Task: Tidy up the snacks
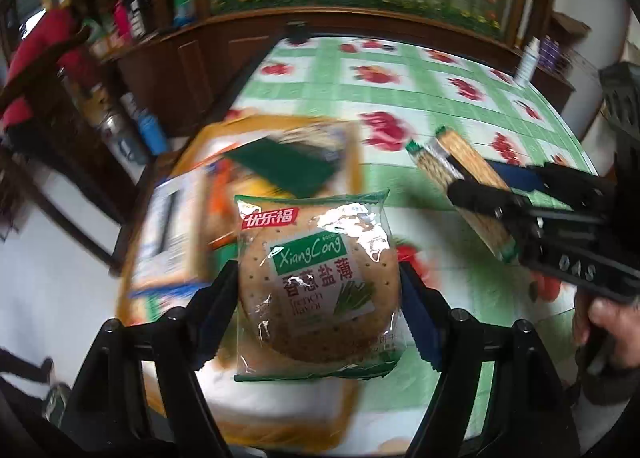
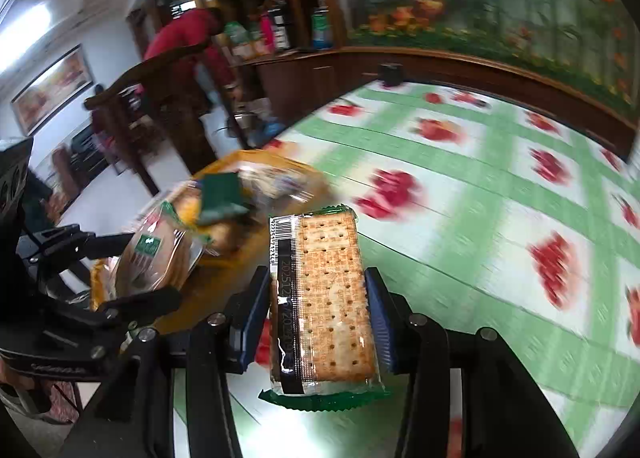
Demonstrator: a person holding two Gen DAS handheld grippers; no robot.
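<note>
My left gripper (image 1: 320,298) is shut on a round cracker pack (image 1: 320,282) with a green "XiangCong" label, held above an orange tray (image 1: 348,145) of snack packets at the table's left edge. My right gripper (image 2: 318,306) is shut on a rectangular cracker pack (image 2: 328,298) in clear wrap with green ends, held over the tablecloth just right of the tray (image 2: 256,254). The left wrist view shows the right gripper (image 1: 476,185) with its pack (image 1: 460,161). The right wrist view shows the left gripper (image 2: 132,266) with the round pack (image 2: 156,258).
The table has a green and white checked cloth with red fruit prints (image 1: 400,97). A dark wooden cabinet (image 1: 192,57) with bottles stands behind. A wooden chair (image 2: 132,97) with red clothing stands left of the table. A white bottle (image 1: 526,61) is at the far right edge.
</note>
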